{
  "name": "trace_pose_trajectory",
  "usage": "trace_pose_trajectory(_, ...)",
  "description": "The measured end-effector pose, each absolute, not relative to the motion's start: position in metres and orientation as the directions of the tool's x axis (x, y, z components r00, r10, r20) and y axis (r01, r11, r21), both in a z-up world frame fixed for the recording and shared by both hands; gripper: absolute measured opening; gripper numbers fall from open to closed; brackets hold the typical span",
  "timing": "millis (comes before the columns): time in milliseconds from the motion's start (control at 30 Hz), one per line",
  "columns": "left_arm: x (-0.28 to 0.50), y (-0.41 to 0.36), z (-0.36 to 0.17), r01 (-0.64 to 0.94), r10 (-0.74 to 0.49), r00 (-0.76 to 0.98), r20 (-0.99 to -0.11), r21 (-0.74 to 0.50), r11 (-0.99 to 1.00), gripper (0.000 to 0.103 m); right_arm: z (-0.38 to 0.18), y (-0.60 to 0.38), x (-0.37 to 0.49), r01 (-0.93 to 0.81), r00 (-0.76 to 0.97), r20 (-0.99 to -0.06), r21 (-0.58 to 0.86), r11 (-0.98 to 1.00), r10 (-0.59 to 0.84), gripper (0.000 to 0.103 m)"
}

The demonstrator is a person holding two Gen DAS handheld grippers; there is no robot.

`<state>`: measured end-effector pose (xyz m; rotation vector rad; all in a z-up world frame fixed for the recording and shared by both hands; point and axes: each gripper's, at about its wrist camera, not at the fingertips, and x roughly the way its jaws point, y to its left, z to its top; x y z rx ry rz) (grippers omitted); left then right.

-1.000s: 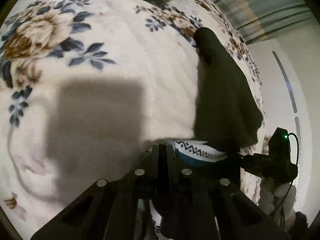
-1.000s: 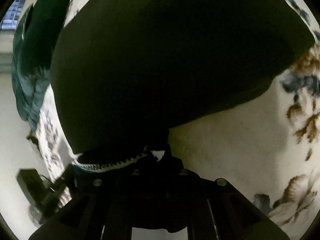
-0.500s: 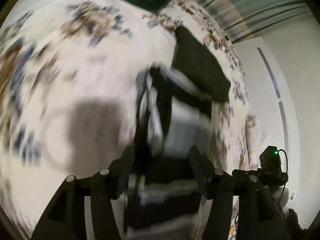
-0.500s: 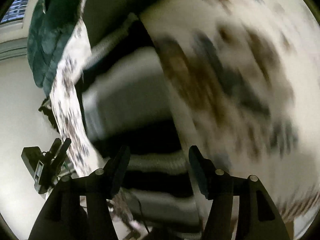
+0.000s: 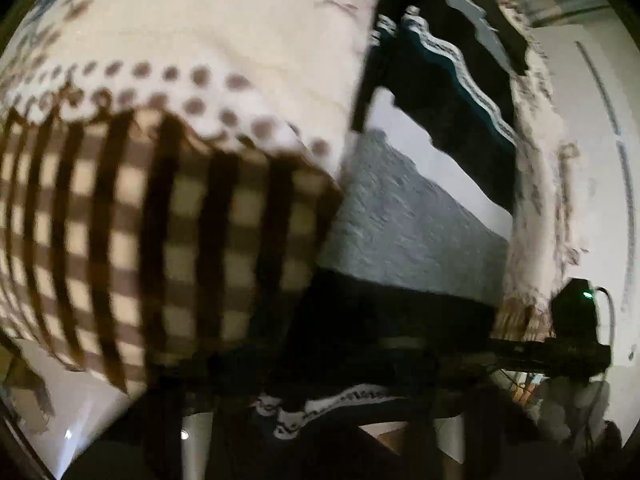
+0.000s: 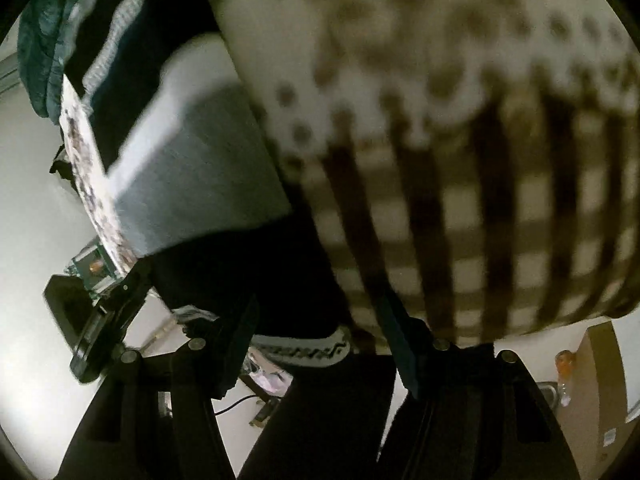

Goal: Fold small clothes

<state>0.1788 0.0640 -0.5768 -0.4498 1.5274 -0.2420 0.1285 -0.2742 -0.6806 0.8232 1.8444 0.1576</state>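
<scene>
Garment (image 6: 208, 184), dark with grey bands, stretched lengthwise away ahead of the right hand-held gripper (image 6: 320, 320), fingers apart; left hand-held gripper's state unclear.

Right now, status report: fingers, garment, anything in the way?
Right gripper open, straddling the garment's patterned hem. Left gripper too dark to call. Garment spread flat on the blanket. Checked cloth alongside, touching its edge.

Garment (image 5: 412, 232) is showing black, grey and white bands, plus a white trim with a black zigzag (image 6: 308, 350). Blanket (image 5: 180, 216) is showing a brown-and-cream check, then brown dots on cream. Dark teal fabric (image 6: 36, 52) is lying at the upper left, right wrist view.
</scene>
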Motion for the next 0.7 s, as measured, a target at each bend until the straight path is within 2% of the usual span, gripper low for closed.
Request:
trace_pose_trajectory(67,0.174,0.064,-0.570,-0.123,-0.437,0.079,-0.896,-0.443,0.888,0.006,-0.690,-0.262,0.123,0.468,-0.182,-0.783,0.463,0.753,0.594,0.064)
trace_pose_trajectory(100,0.172,0.065,-0.569,-0.121,-0.446,0.090,-0.890,-0.455,0.882,0.006,-0.689,-0.257,0.122,0.460,-0.154,-0.793,0.471,0.753,0.590,0.059)
trace_pose_trajectory(133,0.167,0.068,-0.565,-0.121,-0.456,0.105,-0.884,-0.467,0.876,0.006,-0.687,-0.253,0.119,0.445,-0.134,-0.802,0.476,0.759,0.582,0.029)
trace_pose_trajectory(167,0.164,0.071,-0.561,-0.122,-0.465,0.113,-0.878,-0.477,0.871,0.005,-0.688,-0.241,0.124,0.440,-0.131,-0.800,0.483,0.757,0.586,0.009)
trace_pose_trajectory(267,0.156,0.079,-0.560,-0.119,-0.483,0.123,-0.867,-0.496,0.860,0.005,-0.680,-0.226,0.114,0.422,-0.139,-0.814,0.466,0.778,0.563,0.008)
trace_pose_trajectory(367,0.155,0.081,-0.570,-0.113,-0.513,0.090,-0.853,-0.521,0.846,0.008,-0.676,-0.222,0.112,0.417,-0.122,-0.824,0.463,0.782,0.553,0.012)
trace_pose_trajectory(400,0.154,0.085,-0.573,-0.118,-0.524,0.081,-0.848,-0.530,0.840,0.016,-0.679,-0.222,0.111,0.437,-0.120,-0.806,0.481,0.760,0.579,0.016)
trace_pose_trajectory(433,0.151,0.092,-0.574,-0.123,-0.531,0.083,-0.843,-0.537,0.835,0.024,-0.683,-0.224,0.110,0.458,-0.127,-0.788,0.492,0.740,0.603,0.032)
trace_pose_trajectory(467,0.149,0.096,-0.576,-0.126,-0.533,0.087,-0.842,-0.540,0.832,0.046,-0.683,-0.239,0.103,0.464,-0.133,-0.778,0.498,0.733,0.614,0.047)
trace_pose_trajectory(500,0.147,0.099,-0.579,-0.121,-0.540,0.092,-0.837,-0.548,0.828,0.061,-0.684,-0.239,0.102,0.464,-0.127,-0.769,0.512,0.723,0.626,0.051)
trace_pose_trajectory(533,0.146,0.099,-0.586,-0.115,-0.550,0.085,-0.831,-0.557,0.823,0.063,-0.686,-0.238,0.100,0.459,-0.131,-0.757,0.527,0.716,0.641,0.055)
trace_pose_trajectory(600,0.142,0.098,-0.603,-0.121,-0.576,0.044,-0.816,-0.577,0.808,0.063,-0.691,-0.239,0.095,0.457,-0.159,-0.739,0.533,0.712,0.655,0.056)
trace_pose_trajectory(700,0.140,0.087,-0.613,-0.108,-0.610,0.030,-0.792,-0.609,0.786,0.063,-0.707,-0.224,0.099,0.469,-0.188,-0.698,0.555,0.687,0.691,0.063)
